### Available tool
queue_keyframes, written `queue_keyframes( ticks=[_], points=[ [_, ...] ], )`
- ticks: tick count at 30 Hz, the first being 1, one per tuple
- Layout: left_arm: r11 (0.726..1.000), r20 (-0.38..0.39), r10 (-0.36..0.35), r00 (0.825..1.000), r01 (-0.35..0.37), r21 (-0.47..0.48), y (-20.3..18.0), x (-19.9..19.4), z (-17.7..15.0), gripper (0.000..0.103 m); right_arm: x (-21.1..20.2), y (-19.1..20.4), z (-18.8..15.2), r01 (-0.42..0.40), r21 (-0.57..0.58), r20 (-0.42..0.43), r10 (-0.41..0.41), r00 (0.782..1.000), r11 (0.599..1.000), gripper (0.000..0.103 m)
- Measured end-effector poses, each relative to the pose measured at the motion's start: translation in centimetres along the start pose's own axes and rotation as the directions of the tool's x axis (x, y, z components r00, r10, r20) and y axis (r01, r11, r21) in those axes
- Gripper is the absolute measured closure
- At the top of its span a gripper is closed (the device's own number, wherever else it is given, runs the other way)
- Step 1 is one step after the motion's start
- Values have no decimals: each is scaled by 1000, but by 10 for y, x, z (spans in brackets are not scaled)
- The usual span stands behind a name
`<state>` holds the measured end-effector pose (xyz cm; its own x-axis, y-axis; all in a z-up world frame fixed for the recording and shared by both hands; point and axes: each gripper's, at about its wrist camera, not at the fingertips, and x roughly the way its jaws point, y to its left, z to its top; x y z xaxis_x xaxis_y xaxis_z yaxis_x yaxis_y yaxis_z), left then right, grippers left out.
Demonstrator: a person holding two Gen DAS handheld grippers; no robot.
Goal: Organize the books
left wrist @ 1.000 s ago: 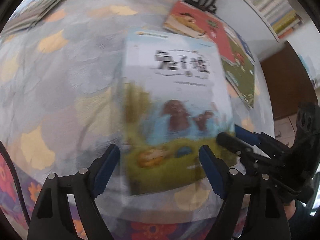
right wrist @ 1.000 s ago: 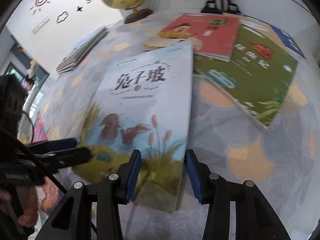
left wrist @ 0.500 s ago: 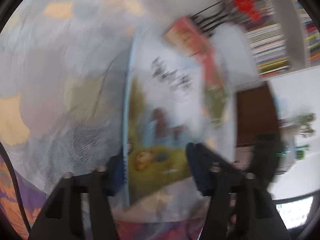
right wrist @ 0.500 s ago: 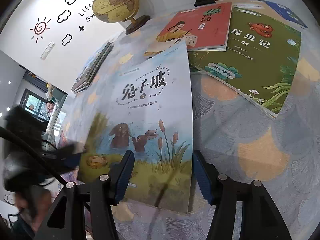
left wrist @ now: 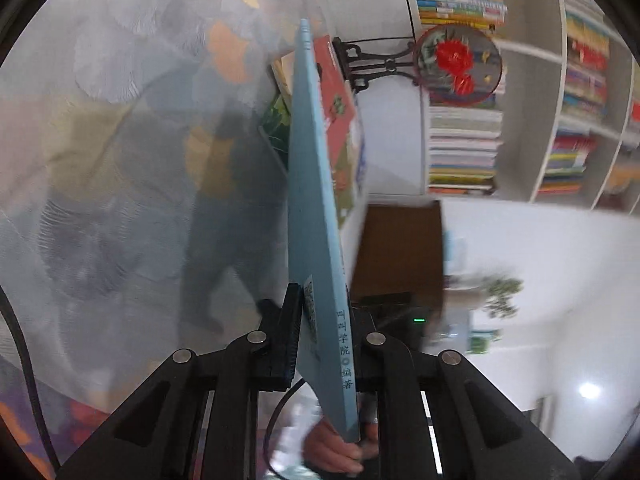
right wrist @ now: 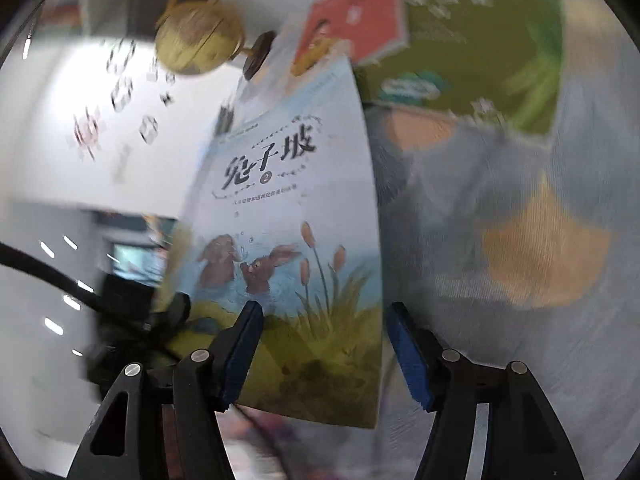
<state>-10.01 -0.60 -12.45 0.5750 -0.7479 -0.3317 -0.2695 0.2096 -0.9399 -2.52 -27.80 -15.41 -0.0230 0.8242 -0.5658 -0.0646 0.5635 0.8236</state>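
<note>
My left gripper (left wrist: 322,344) is shut on the pale blue rabbit picture book (left wrist: 316,216) and holds it on edge, lifted off the patterned tablecloth (left wrist: 120,140). In the right wrist view the same book (right wrist: 288,232) shows its cover, tilted up, with the left gripper's dark body at its lower left corner. My right gripper (right wrist: 324,344) is open, its blue pads either side of the book's bottom edge, not closed on it. A red book (right wrist: 356,16) and a green book (right wrist: 480,32) lie flat on the table beyond.
A globe (right wrist: 200,36) stands at the table's far side. A round embroidered fan on a black stand (left wrist: 456,64) sits behind the books. Bookshelves (left wrist: 520,80) fill the wall, with a brown cabinet (left wrist: 400,248) below.
The left gripper closed on the rabbit book and tipped it up from flat on the table to standing on edge. The right gripper stayed open beside it.
</note>
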Motion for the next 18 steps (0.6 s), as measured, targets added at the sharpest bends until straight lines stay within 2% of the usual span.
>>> queue_keyframes(
  ticks=[2,4,5,6,7,8,9,11,12,14,16,18],
  points=[
    [999,-10,-34,999,33,-31,5,1,-1,92,1,-12,2,-95,86,-2,96,995,992,40],
    [1000,-34,-10,999,10,-25,7,1,-3,92,2,-15,5,-125,113,12,124,992,986,42],
    [999,-48,45,998,-45,-10,7,3,-2,92,1,-10,7,-114,82,18,113,993,990,54],
    [994,-64,113,992,-112,9,6,7,-1,91,1,-4,8,-103,50,18,102,995,993,70],
    [982,-74,187,979,-185,34,5,13,0,86,0,3,10,-78,10,14,78,997,997,73],
    [954,-83,296,952,-289,84,0,21,0,85,0,11,11,-34,-40,17,35,999,999,76],
    [926,-85,367,926,-356,123,-5,26,-2,79,0,21,11,16,-103,27,-13,1000,995,81],
    [875,-74,466,882,-446,191,-17,36,-5,76,5,40,8,117,-226,26,-114,993,967,81],
    [849,-65,504,861,-479,224,-23,41,-8,75,8,50,4,172,-290,34,-169,985,941,81],
    [801,-41,560,828,-528,283,-36,46,-12,75,12,72,-5,278,-419,76,-272,959,864,81],
    [782,-18,573,819,-540,312,-47,46,-15,75,12,83,-12,326,-491,105,-316,943,808,81],
    [775,2,572,820,-541,328,-57,43,-15,75,10,92,-16,345,-536,125,-332,935,771,81]
  ],
)
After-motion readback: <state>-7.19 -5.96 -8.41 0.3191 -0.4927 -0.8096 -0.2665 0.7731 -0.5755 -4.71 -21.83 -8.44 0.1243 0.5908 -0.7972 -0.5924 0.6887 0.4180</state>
